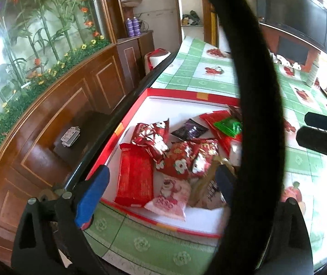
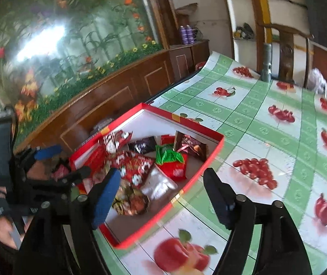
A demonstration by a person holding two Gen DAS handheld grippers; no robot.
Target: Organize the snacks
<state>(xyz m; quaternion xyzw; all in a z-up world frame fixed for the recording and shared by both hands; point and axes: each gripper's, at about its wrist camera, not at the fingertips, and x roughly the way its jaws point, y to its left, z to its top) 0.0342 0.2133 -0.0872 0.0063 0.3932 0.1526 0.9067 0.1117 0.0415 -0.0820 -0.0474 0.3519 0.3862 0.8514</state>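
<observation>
Snack packets [image 1: 181, 158] lie heaped in the red box [image 1: 172, 92], which sits on the fruit-print tablecloth [image 2: 255, 119] near the table's edge; the walls likely keep them corralled. The box's long axis runs along that edge; packets point every which way. Left gripper [image 1: 163, 181] gapes wide and empty above the heap. Right gripper [image 2: 161, 194] is open, also holding nothing, likely done dropping.

Shallow red cardboard box with white interior [image 1: 195, 95] lies open on the table. Red, pink, green and dark foil snack packets [image 1: 181, 158] lie jumbled inside, the green one toward two o'clock.
</observation>
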